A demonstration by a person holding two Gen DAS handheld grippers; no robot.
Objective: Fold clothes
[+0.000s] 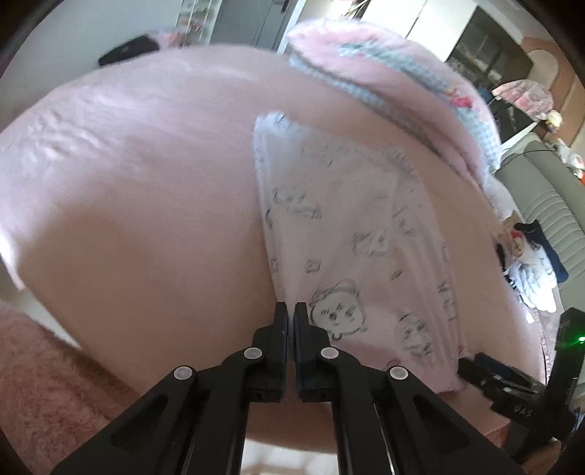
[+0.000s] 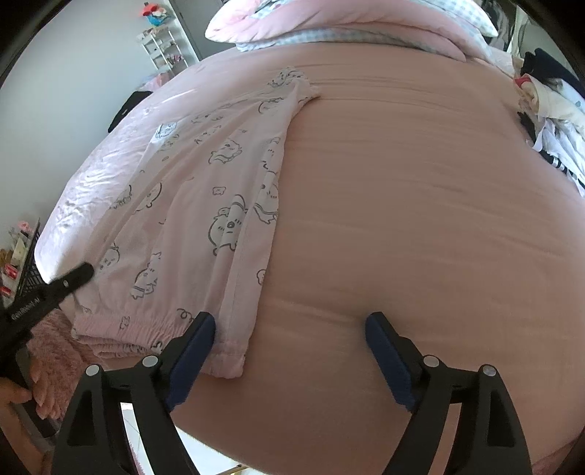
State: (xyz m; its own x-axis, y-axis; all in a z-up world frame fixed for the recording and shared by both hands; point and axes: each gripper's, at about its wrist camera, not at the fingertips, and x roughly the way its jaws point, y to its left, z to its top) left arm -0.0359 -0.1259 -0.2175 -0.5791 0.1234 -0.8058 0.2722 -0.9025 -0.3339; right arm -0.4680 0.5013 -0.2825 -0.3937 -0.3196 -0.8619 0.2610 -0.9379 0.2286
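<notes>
A pair of pale pink pyjama trousers (image 2: 204, 204) with grey cartoon animals lies flat on the pink bed (image 2: 402, 226), folded lengthwise, waistband at the near edge. It also shows in the left wrist view (image 1: 351, 234). My left gripper (image 1: 290, 310) is shut at the trousers' left edge; whether cloth is pinched is unclear. It shows in the right wrist view (image 2: 82, 274) too. My right gripper (image 2: 290, 321) is open, its left finger (image 2: 199, 332) at the waistband's right end, its right finger over bare sheet. In the left wrist view it (image 1: 490, 380) sits at the lower right.
A folded pink and checked duvet (image 2: 347, 25) lies at the head of the bed. A heap of dark and white clothes (image 2: 552, 120) sits at the bed's right side. A fluffy pink rug (image 1: 44, 383) is on the floor. A white shelf (image 2: 164, 44) stands by the wall.
</notes>
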